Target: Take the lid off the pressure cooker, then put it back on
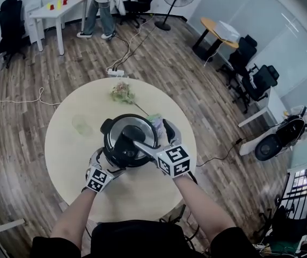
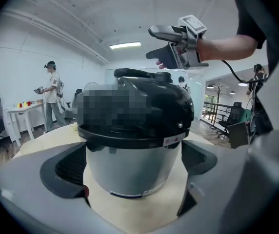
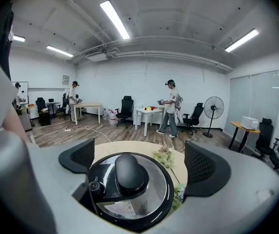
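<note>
Pressure cooker (image 1: 125, 143) of bright steel, black-rimmed lid (image 3: 151, 194) still on, standing mid-way on round pale bench (image 1: 70, 155). Directly below right hand-held gripper (image 3: 137, 164), jaws spread wide above rounded black knob (image 3: 128, 172), gripping nothing. Left hand-held gripper (image 2: 132, 172) low alongside, jaws wide either side of steel wall, seemingly no contact.

**Head view, looking down.** A pressure cooker (image 1: 109, 148) is standing on the round table (image 1: 67, 149), toward its near edge, and is wearing its lid (image 1: 119, 130). The left gripper (image 1: 104, 164) is reaching in at the cooker's near-left side. The right gripper (image 1: 154, 138) is hovering over the lid's right half. A dried flower sprig (image 1: 122, 93) is lying near the table's far edge.
</note>
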Demonstrator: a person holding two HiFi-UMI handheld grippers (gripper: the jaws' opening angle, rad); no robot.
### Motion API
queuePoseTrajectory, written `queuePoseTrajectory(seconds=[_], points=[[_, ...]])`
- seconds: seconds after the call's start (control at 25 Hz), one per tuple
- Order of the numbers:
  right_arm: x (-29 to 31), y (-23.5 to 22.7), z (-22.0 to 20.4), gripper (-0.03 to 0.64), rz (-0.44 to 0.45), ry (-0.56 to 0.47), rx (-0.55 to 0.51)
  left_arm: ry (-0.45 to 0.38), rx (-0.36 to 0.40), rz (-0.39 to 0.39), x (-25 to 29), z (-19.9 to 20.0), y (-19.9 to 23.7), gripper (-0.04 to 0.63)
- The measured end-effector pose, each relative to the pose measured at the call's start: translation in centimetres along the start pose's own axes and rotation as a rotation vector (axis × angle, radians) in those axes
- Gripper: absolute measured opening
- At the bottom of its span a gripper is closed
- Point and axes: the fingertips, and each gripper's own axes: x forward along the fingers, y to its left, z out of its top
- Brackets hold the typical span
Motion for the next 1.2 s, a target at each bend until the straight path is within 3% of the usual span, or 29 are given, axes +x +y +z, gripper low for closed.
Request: queuePoseTrajectory(seconds=[0.24,0.4,0.64,0.88,1.2], points=[[4.0,1.5,-2.1,0.58,0.135,0.19,-0.052,-0.022,-0.006,0.002,0.2,-0.1,0.1,0.589],[6.4,2.6,-4.3,0.471,0.261,0.382,-0.173,-0.022,-0.006,0.003,0.2,0.0,0.1,0.589],[8.2,3.5,-7.0,0.422,0.379,0.613,-0.275,-0.025,-0.003,0.004,0.3,0.1,0.1,0.589],[8.4,4.2,-7.8,0.306,0.452,0.731,-0.295,-0.028,-0.005,0.005,0.0,0.1,-0.1,0.589],[8.8,4.3,-8.1,0.296,0.446,0.783,-0.247,-0.014,-0.022,0.005,0.5,-1.2,-0.1,0.589]])
